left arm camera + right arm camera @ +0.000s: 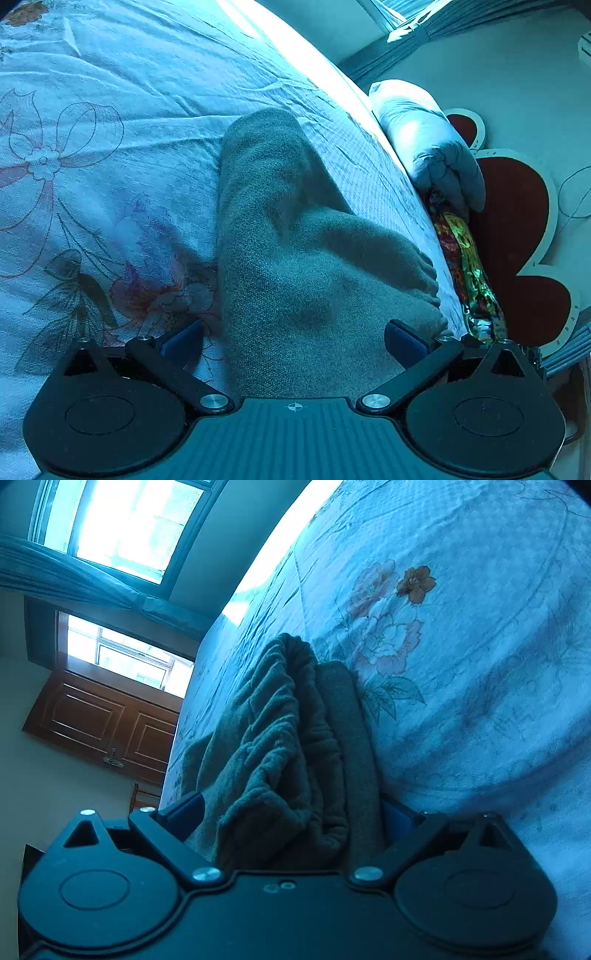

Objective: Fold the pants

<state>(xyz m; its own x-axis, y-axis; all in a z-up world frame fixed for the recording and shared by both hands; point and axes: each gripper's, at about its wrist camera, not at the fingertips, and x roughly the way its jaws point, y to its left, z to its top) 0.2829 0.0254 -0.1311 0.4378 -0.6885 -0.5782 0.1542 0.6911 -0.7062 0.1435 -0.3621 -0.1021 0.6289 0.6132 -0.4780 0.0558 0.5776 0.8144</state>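
Observation:
Grey fleece pants [288, 236] lie on a floral bedsheet [92, 147]. In the left wrist view my left gripper [295, 343] is open, its blue pads wide apart on either side of the pants' fabric, which runs up between them. In the right wrist view the gathered waistband end of the pants [288, 738] bunches between the fingers of my right gripper [291, 816]. The jaws stand wide apart around the thick bunch; the right pad is partly hidden behind the cloth.
A pillow [424, 144] and a colourful cloth [465, 266] lie at the bed's edge by a red flower-shaped headboard [517, 221]. Windows [122, 524] and a wooden door [107, 720] lie beyond the bed [461, 664].

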